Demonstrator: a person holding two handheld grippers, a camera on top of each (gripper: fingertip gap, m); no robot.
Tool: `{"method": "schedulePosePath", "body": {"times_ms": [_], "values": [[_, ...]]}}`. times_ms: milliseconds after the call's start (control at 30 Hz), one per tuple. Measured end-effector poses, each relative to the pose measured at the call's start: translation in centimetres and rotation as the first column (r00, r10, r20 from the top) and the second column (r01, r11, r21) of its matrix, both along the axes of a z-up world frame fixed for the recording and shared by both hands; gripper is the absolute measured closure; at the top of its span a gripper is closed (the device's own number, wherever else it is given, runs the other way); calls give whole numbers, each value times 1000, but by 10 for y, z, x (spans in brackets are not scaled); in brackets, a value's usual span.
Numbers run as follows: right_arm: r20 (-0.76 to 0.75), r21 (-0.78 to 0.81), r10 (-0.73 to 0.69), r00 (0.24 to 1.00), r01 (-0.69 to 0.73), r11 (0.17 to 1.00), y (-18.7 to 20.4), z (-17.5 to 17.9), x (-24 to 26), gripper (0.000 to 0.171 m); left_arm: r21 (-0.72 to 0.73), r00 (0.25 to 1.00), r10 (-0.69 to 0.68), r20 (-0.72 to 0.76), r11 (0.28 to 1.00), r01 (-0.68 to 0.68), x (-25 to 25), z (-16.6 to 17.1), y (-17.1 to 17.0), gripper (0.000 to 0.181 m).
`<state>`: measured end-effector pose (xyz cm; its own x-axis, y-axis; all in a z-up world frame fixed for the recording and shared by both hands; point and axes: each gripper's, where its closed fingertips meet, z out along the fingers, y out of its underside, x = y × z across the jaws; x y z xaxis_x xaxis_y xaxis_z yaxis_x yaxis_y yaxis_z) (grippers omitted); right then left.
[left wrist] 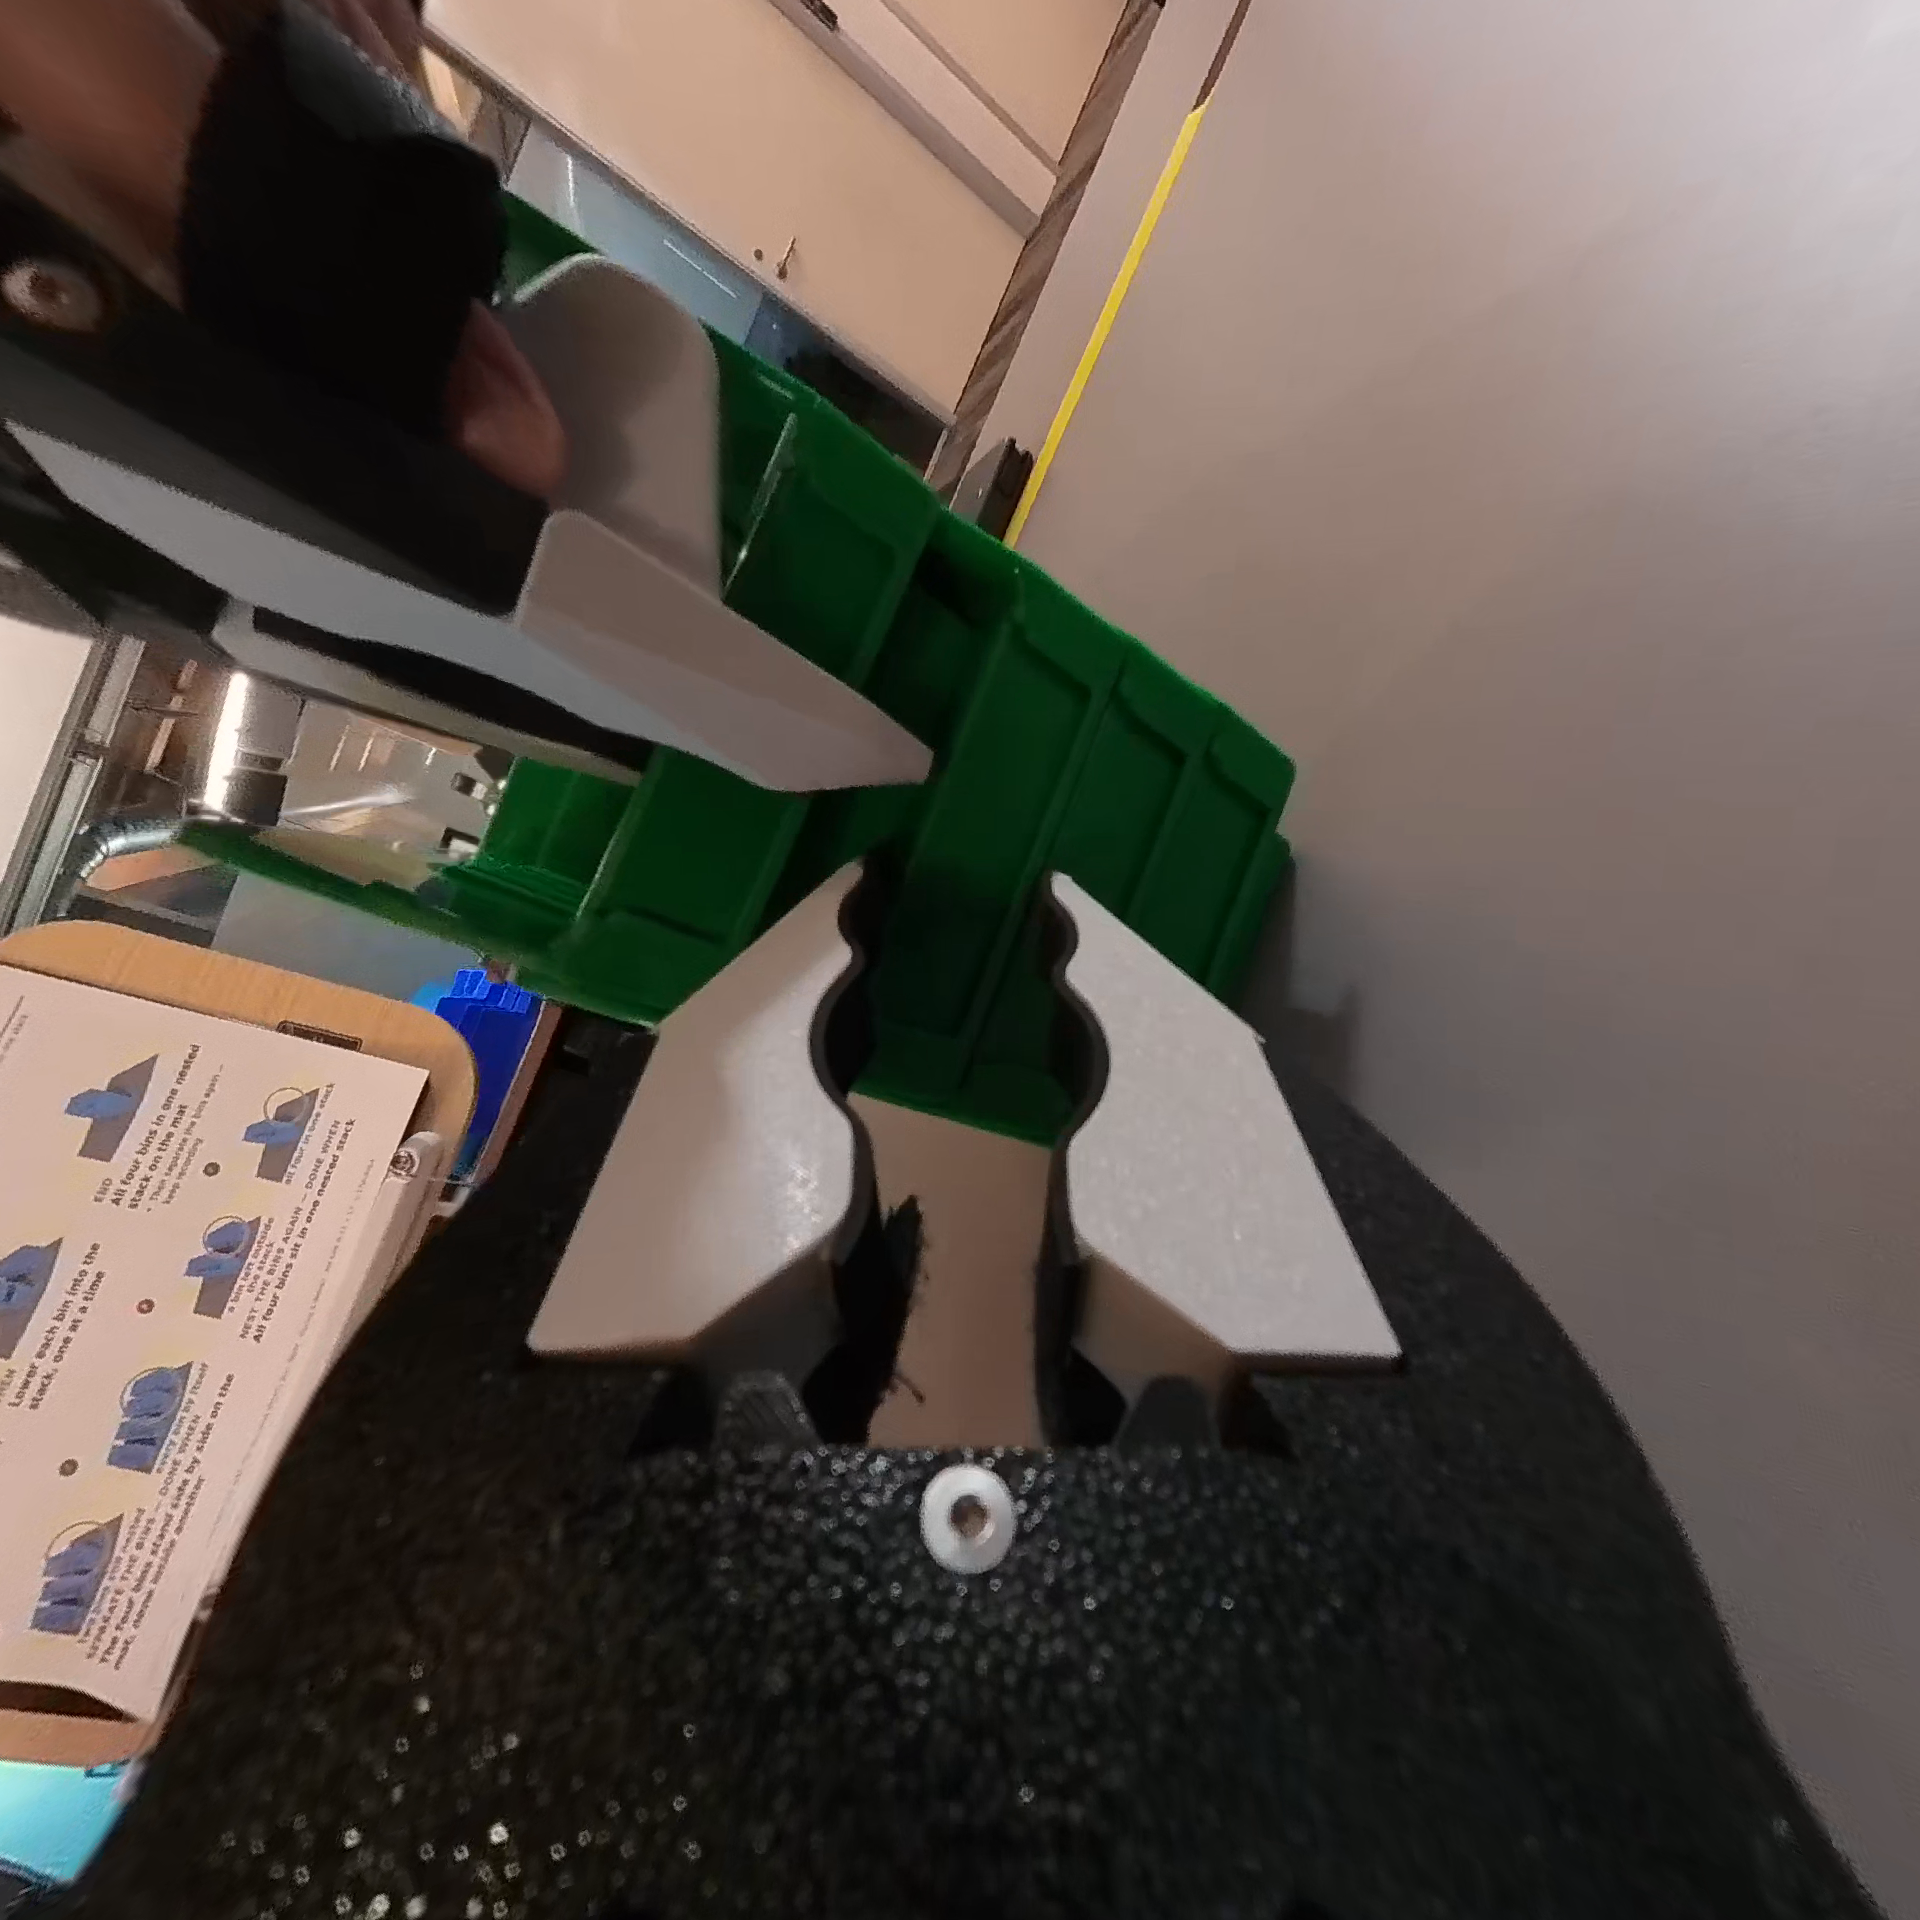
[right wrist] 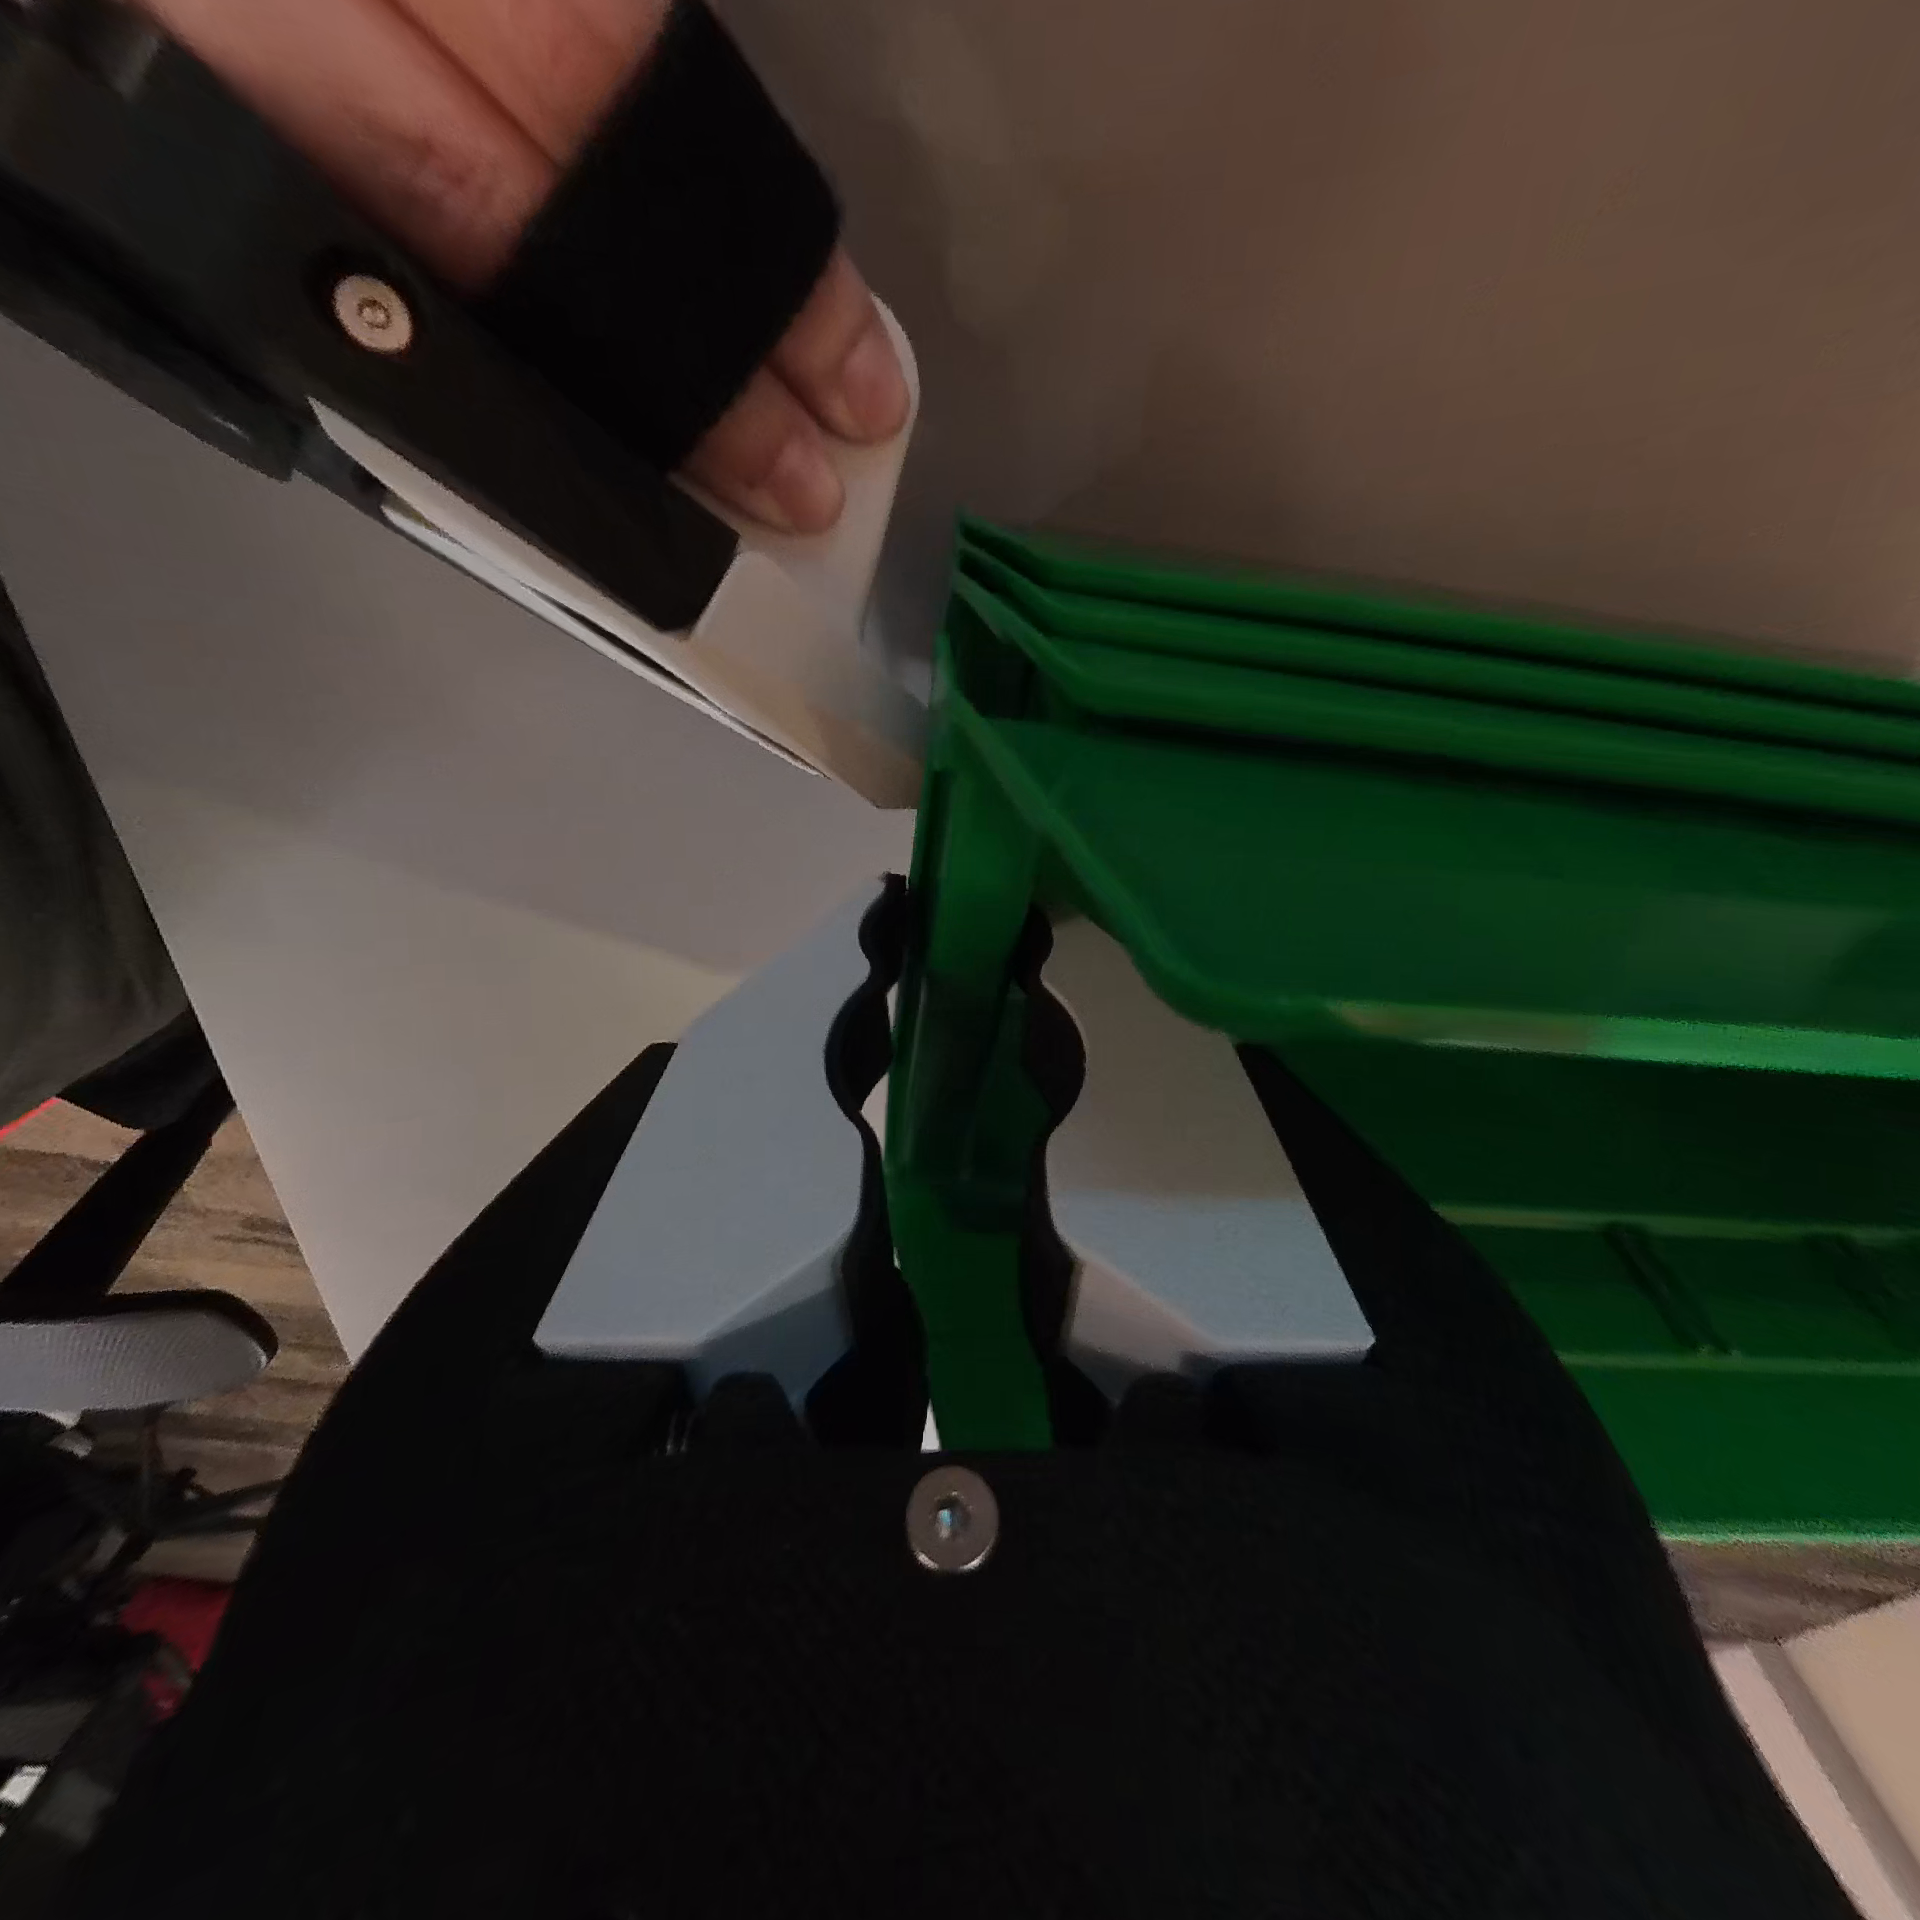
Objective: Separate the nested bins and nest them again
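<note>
My left gripper (left wrist: 961, 997) is clamped on a ribbed wall of the green bins (left wrist: 1049, 727), which fill the middle of the left view and run up toward the upper left. My right gripper (right wrist: 961, 1049) pinches a thin upright wall of the same green stack (right wrist: 1455, 852); that wall runs straight down between my fingers, dead centre of the frame. In the right view the stack spreads away to the right, several rims layered close together, so the bins look nested at this moment.

What the next pull turns on, as I judge it: both grippers hold the stack almost at one spot, the other gripper's grey fingers crossing in from the upper left in each view and meeting the green plastic just above my own grip. Which bin each holds I cannot tell for sure. To part them, the hands would need to draw away from each other along the stacking direction.

A printed card (left wrist: 156, 1299) sits at lower left, something blue (left wrist: 488, 1013) behind it. A pale wall (left wrist: 1558, 520) stands close on the right.
</note>
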<state>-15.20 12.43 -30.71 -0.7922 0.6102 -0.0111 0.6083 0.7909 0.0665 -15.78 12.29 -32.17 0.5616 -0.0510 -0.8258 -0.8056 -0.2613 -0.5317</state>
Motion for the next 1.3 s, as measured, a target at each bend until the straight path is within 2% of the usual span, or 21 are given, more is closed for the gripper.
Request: {"method": "schedulePosePath", "body": {"times_ms": [33,133,200,267,500,700,867,967,1067,1133,1200,1300], "values": [[-4,-17,-7,1000,7,1000,0,1,0,154,4,1000,-1,10,1000,1,0,0,0,155],[-13,-69,-22,1000,21,997,-2,11,0,154,7,1000,-9,21,1000,9,0,-1,1,155],[-56,-142,-48,997,40,989,-5,45,-5,154,3,1000,0,12,1000,0,-2,0,1,153],[-74,-135,-74,995,64,989,3,66,-5,153,-5,1000,5,14,1000,-5,-3,0,3,153],[-139,-74,-80,987,70,995,13,81,-2,150,28,996,46,-74,999,-44,-3,0,4,153],[-178,-131,-125,976,103,986,19,126,0,150,85,995,50,-91,995,-42,-1,0,1,154],[-303,-108,-156,940,128,986,47,187,-6,150,117,991,52,-122,992,-38,0,1,0,153],[-369,-39,-154,917,150,988,74,207,8,150,118,989,54,-140,992,-37,0,-1,0,151],[-425,38,-143,894,176,984,103,203,39,150,141,995,19,-93,990,-6,5,3,-3,150],[-454,72,-142,879,195,978,121,188,66,150,185,998,-56,-31,981,61,15,10,-6,137],[-476,80,-154,866,217,973,140,165,95,150,243,980,-190,58,955,171,32,20,-12,126],[-489,61,-203,849,265,962,164,118,142,150,312,959,-256,125,927,207,34,29,-19,115]]}}
